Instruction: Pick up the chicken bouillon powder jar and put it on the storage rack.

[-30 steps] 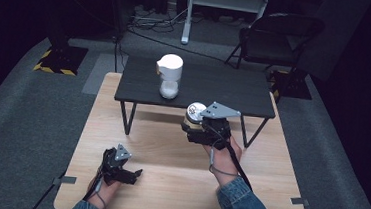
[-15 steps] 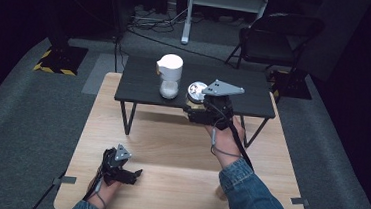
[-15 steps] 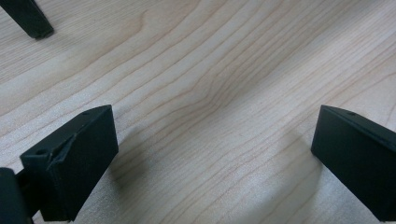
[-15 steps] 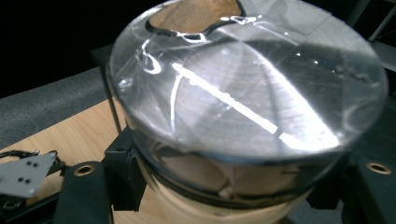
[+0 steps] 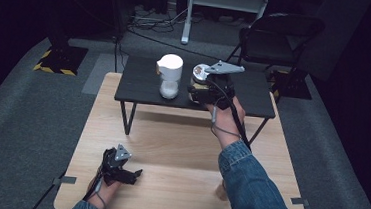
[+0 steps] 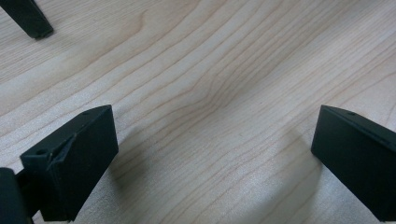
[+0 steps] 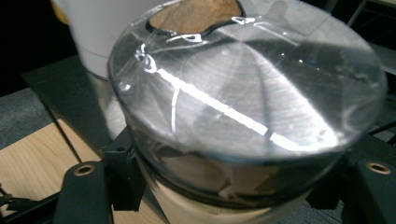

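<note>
A round can with a shiny silver lid (image 5: 199, 71) sits between the jaws of my right gripper (image 5: 198, 89), which is shut on it over the small black table (image 5: 140, 83). Up close, the lid (image 7: 247, 88) has an opening at its far edge showing brown contents, and my right gripper (image 7: 233, 191) clamps the can's body on both sides. Just left of the can stands a white container (image 5: 168, 75), whose white wall (image 7: 107, 23) rises right behind the can. My left gripper (image 5: 135, 173) rests open on the wooden table (image 5: 180, 144), with only bare wood between its fingers (image 6: 70, 158).
The black table stands on thin legs at the far part of the wooden table. A dark folding chair (image 5: 279, 36) and a white stand (image 5: 188, 14) with cables are on the floor behind. One black table leg's foot (image 6: 28, 18) is ahead of the left gripper.
My right gripper has carried the can forward and up, from above the wooden table to over the black table beside the white container. The left gripper has stayed still.
</note>
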{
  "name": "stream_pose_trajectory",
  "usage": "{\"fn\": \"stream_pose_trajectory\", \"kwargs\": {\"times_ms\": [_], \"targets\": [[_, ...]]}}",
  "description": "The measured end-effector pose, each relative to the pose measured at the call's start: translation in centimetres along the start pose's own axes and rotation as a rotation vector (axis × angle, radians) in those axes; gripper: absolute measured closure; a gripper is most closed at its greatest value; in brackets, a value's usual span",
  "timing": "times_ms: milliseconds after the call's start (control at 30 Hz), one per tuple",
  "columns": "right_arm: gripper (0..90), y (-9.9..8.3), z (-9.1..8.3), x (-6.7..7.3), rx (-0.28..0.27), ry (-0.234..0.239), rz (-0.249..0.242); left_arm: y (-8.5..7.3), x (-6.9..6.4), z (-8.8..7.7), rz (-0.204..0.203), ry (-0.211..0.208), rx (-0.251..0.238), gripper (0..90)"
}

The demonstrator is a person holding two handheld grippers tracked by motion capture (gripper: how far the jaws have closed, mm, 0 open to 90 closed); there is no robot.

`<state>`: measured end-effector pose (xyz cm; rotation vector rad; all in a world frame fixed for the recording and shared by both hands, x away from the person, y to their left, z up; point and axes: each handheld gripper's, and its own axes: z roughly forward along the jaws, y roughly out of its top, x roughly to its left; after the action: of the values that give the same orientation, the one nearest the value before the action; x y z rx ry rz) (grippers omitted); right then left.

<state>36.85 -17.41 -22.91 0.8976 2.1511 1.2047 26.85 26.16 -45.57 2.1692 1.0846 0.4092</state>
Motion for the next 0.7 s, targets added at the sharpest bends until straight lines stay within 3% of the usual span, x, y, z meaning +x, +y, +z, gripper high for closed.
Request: {"fn": "stream_pose_trajectory", "kwargs": {"times_ms": [367,467,633,700], "targets": [[30.5,-0.7,2.8,-1.4,0.040,0.008,0.067,0.0,0.0,0.0,0.000,0.000,0.000,0.5],[27.1,-0.9,2.9,-1.9,0.040,0.018,0.107,0.0,0.0,0.0,0.000,0.000,0.000,0.5],[13.9,-1.0,2.1,-2.3,0.022,0.021,0.110,0.0,0.0,0.0,0.000,0.000,0.000,0.5],[13.0,-1.2,1.3,-2.1,0.006,0.008,0.092,0.0,0.0,0.0,0.000,0.000,0.000,0.5]]}}
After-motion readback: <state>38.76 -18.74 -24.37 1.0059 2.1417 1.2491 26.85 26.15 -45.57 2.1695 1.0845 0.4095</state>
